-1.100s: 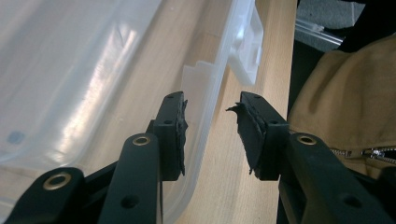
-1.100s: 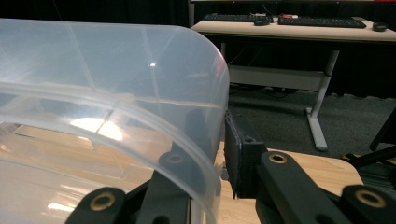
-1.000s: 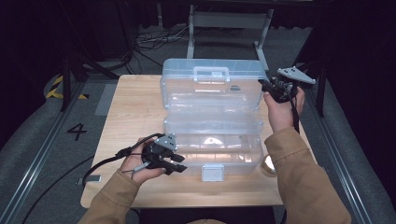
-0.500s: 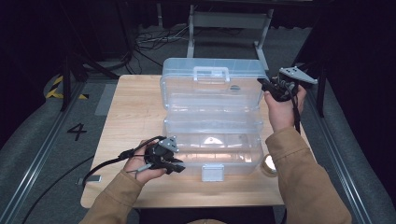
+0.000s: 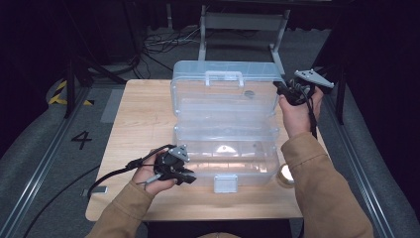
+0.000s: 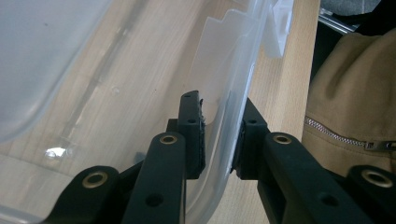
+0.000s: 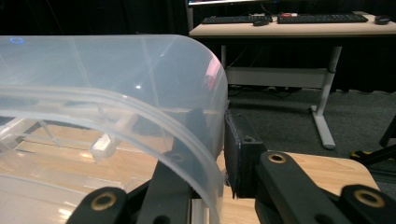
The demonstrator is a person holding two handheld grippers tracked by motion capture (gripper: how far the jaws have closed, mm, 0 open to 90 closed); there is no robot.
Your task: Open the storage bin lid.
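Note:
A clear plastic box stands open on the table, its base [image 5: 225, 148] near me and its lid [image 5: 223, 94] tipped up behind. My left gripper [image 5: 190, 177] is at the base's near left corner. In the left gripper view the base's thin wall [image 6: 229, 93] runs between the jaws of this gripper [image 6: 219, 140]; they have just been closing and now pinch it. My right gripper [image 5: 278, 89] is shut on the lid's right edge. In the right gripper view the lid's curved rim [image 7: 116, 79] passes between the jaws of that gripper [image 7: 215, 140], which have just tightened a little.
The wooden table [image 5: 143, 114] has bare room left of the box. A white latch [image 5: 225, 182] hangs at the base's front. A small round pale object [image 5: 286, 172] lies by the right forearm. A metal frame [image 5: 242, 22] stands behind the table.
The left gripper's jaws have closed onto the wall at the base's near left corner, and the left hand has shifted slightly. The right hand and the box have kept still.

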